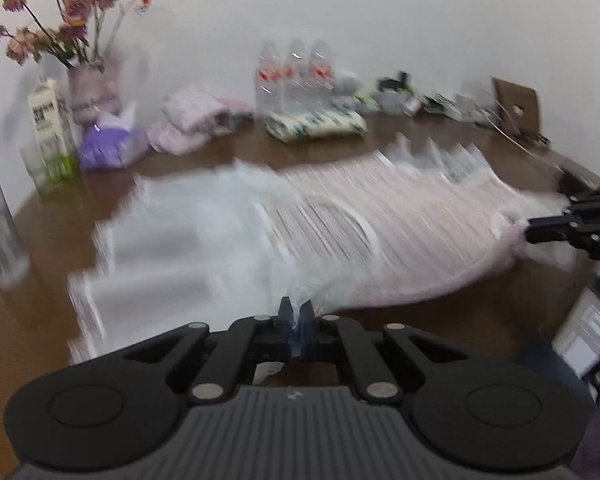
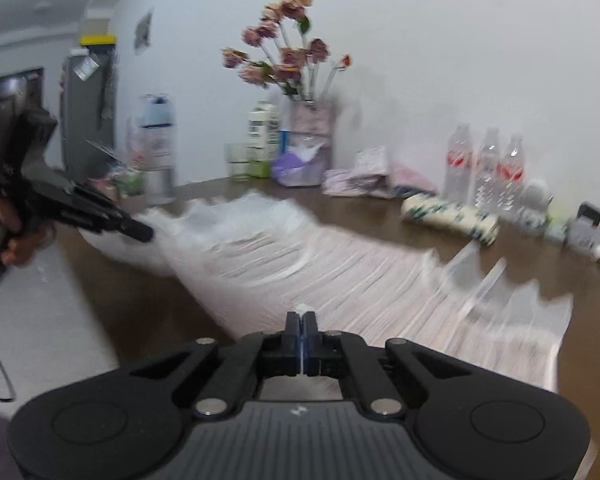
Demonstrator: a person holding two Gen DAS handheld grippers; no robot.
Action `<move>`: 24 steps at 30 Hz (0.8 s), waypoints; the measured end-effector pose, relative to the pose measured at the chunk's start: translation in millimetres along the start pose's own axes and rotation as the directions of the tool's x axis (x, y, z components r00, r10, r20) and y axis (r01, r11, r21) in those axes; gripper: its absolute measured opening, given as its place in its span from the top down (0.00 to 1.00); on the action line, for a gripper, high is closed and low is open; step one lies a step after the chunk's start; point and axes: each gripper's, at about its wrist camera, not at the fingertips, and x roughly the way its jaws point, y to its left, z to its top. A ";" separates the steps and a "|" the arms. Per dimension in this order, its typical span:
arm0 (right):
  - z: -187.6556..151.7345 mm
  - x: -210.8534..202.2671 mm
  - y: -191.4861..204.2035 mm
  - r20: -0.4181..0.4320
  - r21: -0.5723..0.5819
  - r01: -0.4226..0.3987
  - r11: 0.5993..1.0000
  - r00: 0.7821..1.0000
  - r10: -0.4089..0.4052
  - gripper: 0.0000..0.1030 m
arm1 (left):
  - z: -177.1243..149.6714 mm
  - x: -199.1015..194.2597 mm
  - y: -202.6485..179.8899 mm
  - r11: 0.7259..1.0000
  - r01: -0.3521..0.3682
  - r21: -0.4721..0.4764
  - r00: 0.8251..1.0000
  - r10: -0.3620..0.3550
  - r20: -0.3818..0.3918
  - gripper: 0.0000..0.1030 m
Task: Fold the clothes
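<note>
Nearest to you, the left gripper (image 1: 297,312) is clamped on the near edge of the pink striped garment (image 1: 380,216), a pinch of pale cloth showing between its closed pads, and the right gripper (image 2: 301,320) is likewise pressed together on a white bit of the same hem. The garment lies spread across the brown table (image 1: 52,208), stretched between your two grips and blurred, so its exact outline is hard to read; the corner by the left gripper looks whiter and thinner than the striped middle. Both grips look shallow, taking only the very edge, so a quick lift or an uneven pull could let the cloth slide out of one tool and leave the fold crooked. Beyond the garment, toward the wall, sit a folded pile (image 1: 204,114) of pink clothes, a rolled cream cloth (image 1: 316,124) and three water bottles (image 1: 296,76); farther to the left of the garment stand a milk carton (image 1: 50,136) and a vase (image 1: 92,92) of dried roses. If you swing the far edge up and over too widely, the cloth could sweep those bottles or the carton and tip them.
</note>
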 end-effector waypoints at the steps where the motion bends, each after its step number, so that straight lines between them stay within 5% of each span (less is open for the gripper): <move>1: 8.9 17.8 -9.7 -0.031 0.000 0.050 0.999 0.998 -0.050 1.00 | 17.4 13.4 5.4 1.000 -0.004 0.015 1.000 0.004 -0.004 0.96; 3: 21.3 51.1 -25.2 -0.114 -0.005 0.170 0.985 0.979 -0.169 0.96 | 48.7 47.2 12.6 0.996 -0.070 0.051 0.997 0.071 -0.019 0.94; 6: 27.5 59.3 -28.1 -0.127 -0.060 0.311 0.949 0.940 -0.316 0.87 | 68.5 64.1 10.3 0.982 -0.176 0.067 0.984 0.174 0.027 0.79; 8: 27.3 36.7 -37.3 -0.084 0.028 0.296 0.955 0.952 -0.293 0.76 | 63.7 47.2 6.4 0.987 -0.151 0.053 0.987 0.148 0.065 0.57; 10: 24.7 18.6 -44.6 -0.070 0.120 0.251 0.960 0.967 -0.244 0.76 | 51.6 32.6 1.3 0.999 -0.039 0.038 0.995 0.036 0.098 0.43; 14: 11.8 25.6 -35.5 -0.100 0.180 0.050 0.982 0.994 -0.032 0.80 | 36.1 67.6 -12.3 0.994 -0.044 0.101 0.998 0.041 0.037 0.46; 15: 7.2 32.8 -29.7 -0.125 0.168 0.058 0.984 0.991 -0.037 0.80 | 32.7 78.8 -8.2 0.997 -0.045 0.070 0.999 0.045 -0.004 0.52; 16: 2.6 39.1 -25.9 -0.154 0.156 0.101 0.983 0.985 -0.077 0.81 | 29.3 89.1 -2.5 0.999 -0.038 0.023 0.998 0.039 -0.051 0.73; 17: -1.8 44.1 -24.4 -0.180 0.146 0.156 0.977 0.975 -0.129 0.82 | 24.9 91.2 3.9 0.999 -0.027 -0.032 0.997 0.024 -0.069 0.79; 20: -7.2 40.1 -22.7 -0.185 0.140 0.254 0.957 0.956 -0.227 0.77 | 9.1 78.7 17.4 0.990 -0.034 -0.136 0.998 0.026 -0.065 0.78; 24: 4.7 19.1 -0.1 -0.083 0.114 0.214 0.970 0.975 -0.205 0.71 | 1.3 57.2 24.0 0.984 -0.040 -0.175 0.999 0.042 0.007 0.66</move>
